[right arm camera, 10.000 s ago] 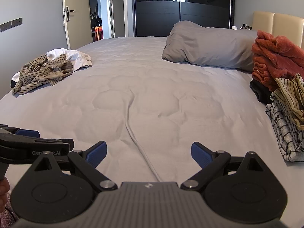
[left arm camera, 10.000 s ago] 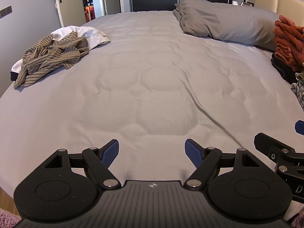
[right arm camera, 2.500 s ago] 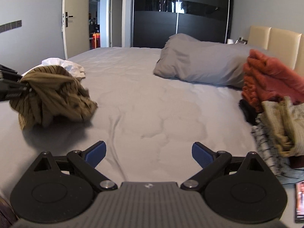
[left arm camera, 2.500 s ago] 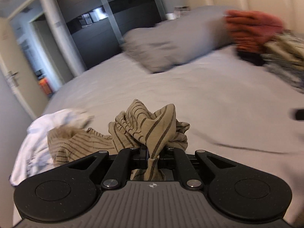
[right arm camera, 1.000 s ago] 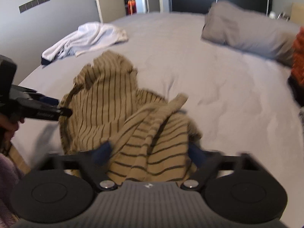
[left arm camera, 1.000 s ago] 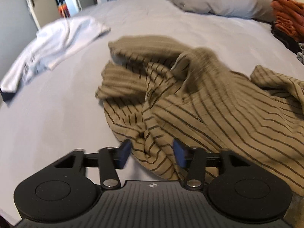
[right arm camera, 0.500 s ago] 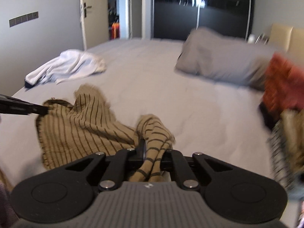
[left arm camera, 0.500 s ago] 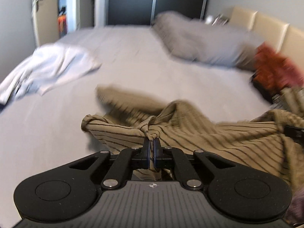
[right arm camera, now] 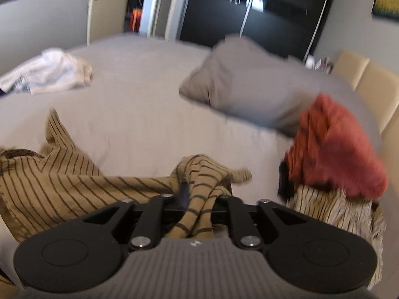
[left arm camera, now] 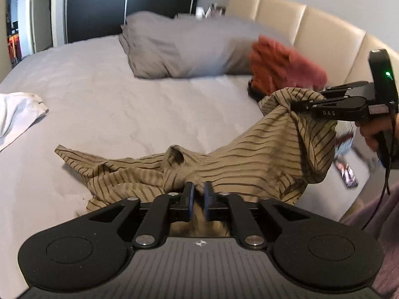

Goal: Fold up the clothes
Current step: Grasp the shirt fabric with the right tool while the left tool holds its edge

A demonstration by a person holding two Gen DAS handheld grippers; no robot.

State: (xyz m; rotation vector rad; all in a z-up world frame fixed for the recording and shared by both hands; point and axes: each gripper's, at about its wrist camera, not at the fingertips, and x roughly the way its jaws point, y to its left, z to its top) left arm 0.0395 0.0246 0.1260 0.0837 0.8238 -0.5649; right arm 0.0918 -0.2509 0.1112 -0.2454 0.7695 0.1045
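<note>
Shirt with brown stripes lies bunched low in the middle of the frame, on the grey bed, not folded. Right gripper is pinched tight on one end, lifting it. Left gripper has fingers nearly together; whether it pinches cloth, I cannot tell. Smoothing and folding are left.

Soft, even indoor daylight, fisheye views
Edges bend and darken; the right wrist view is motion-blurred throughout, the pillow and red cloth smeared.
</note>
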